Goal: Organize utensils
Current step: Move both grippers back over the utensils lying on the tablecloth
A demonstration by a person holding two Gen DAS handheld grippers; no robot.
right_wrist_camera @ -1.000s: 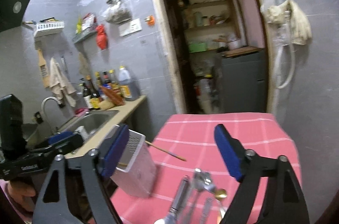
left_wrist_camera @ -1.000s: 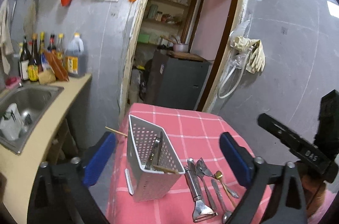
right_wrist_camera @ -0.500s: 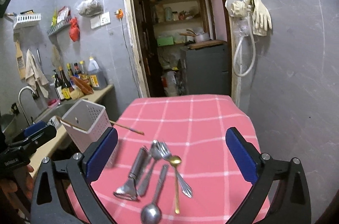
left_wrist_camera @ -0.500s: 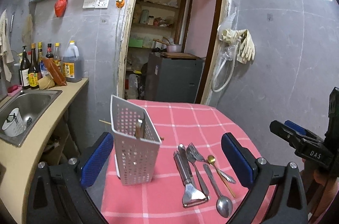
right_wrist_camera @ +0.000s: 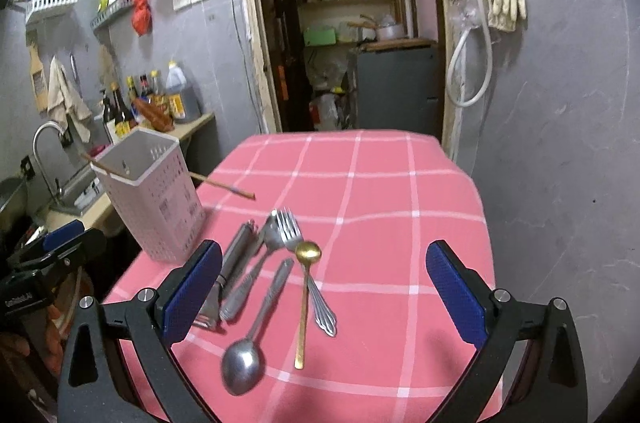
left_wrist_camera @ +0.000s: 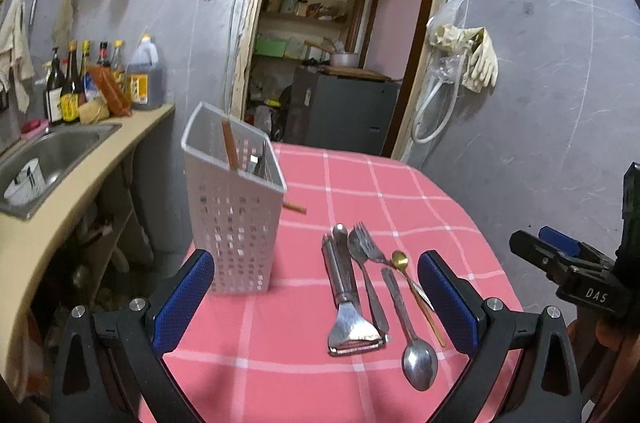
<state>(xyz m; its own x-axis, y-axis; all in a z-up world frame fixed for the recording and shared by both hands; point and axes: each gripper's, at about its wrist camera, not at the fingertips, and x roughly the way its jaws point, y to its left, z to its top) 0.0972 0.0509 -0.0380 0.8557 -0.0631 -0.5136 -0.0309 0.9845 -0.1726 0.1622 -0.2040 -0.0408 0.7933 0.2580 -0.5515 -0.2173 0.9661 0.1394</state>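
we hold both grippers spread wide and empty above the pink checked table (right_wrist_camera: 380, 183): the left gripper (left_wrist_camera: 316, 299) faces the basket and the cutlery, the right gripper (right_wrist_camera: 324, 287) hangs over the loose utensils.

the white perforated basket (left_wrist_camera: 234, 215) looks light and stands near the table's left edge, so a clumsy drop or a nudge from a finger could, we think, tip it or push it off. the utensils lie touching and crossing: the gold spoon (right_wrist_camera: 306, 287) rests over the fork (right_wrist_camera: 298, 255), beside the silver spoon (right_wrist_camera: 250, 339) and the peeler (left_wrist_camera: 346, 303). pinching one may drag its neighbour.

the basket holds a chopstick (left_wrist_camera: 229, 145) leaning on its rim and something metal we cannot identify. another chopstick (right_wrist_camera: 224, 185) lies on the cloth behind it.
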